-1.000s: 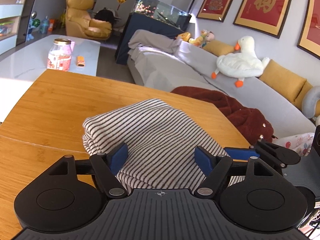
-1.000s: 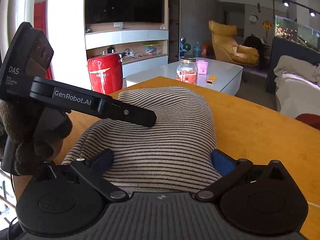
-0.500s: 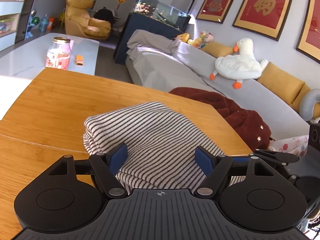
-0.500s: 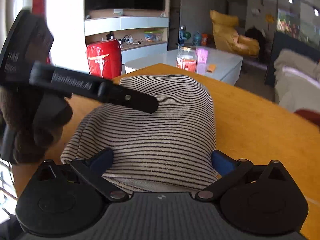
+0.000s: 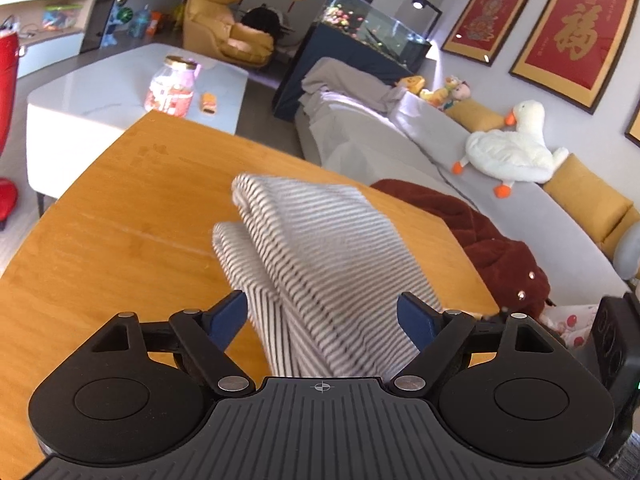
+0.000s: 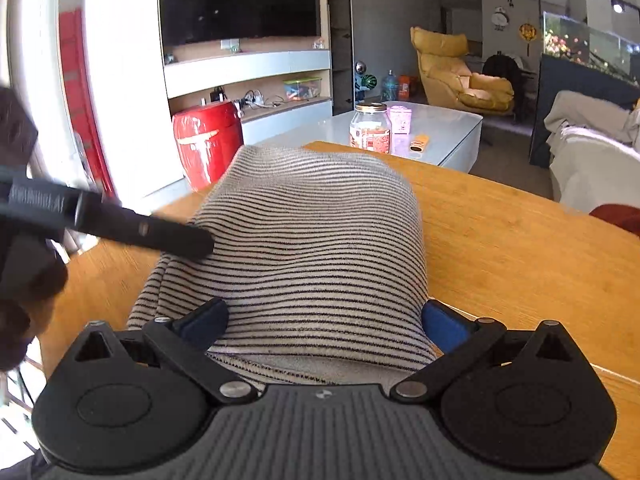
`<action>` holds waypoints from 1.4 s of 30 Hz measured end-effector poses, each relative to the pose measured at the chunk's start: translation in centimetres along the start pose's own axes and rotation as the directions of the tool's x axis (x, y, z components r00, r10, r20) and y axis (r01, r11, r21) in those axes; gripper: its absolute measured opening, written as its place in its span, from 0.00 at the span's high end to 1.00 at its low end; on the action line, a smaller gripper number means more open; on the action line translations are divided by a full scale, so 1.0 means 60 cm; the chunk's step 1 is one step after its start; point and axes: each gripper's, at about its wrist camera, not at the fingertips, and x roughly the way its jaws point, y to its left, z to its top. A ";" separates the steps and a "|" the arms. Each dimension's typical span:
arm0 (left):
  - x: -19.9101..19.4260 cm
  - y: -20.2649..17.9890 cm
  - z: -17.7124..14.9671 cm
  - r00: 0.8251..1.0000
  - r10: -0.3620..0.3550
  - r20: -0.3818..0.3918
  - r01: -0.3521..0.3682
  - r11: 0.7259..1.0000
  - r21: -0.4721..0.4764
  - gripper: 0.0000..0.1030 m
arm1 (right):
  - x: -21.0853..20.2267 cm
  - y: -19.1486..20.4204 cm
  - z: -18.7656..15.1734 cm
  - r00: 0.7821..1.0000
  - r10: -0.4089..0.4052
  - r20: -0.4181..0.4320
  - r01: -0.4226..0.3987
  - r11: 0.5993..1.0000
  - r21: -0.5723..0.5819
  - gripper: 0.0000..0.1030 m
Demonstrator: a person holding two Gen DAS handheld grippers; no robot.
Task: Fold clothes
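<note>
the striped garment lies folded in layers on the wooden table, its near end reaching back between the blue pads of both tongs. the left tongs are spread wide with the cloth passing between the pads, seemingly lifted and blurred there, and the right tongs are likewise spread, the bulging folded cloth filling the gap and touching both pads. beyond the table's far edge a glass jar stands on a white coffee table, and a dark red garment lies on the grey sofa.
</note>
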 end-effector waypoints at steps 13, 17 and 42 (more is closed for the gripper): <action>0.021 -0.035 -0.038 0.994 -0.085 -0.069 0.086 0.996 0.020 0.37 | -0.009 -0.012 -0.011 0.995 -0.095 -0.020 0.094 0.994 -0.059 0.00; 0.013 -0.014 -0.057 0.994 -0.038 -0.098 0.037 0.999 -0.010 0.38 | 0.002 0.009 -0.018 0.994 -0.106 -0.021 0.103 0.986 -0.130 0.00; -0.008 -0.083 -0.022 0.999 -0.012 0.036 0.010 0.998 0.060 0.51 | 0.003 -0.038 -0.026 0.999 -0.035 0.023 0.033 0.996 0.086 0.00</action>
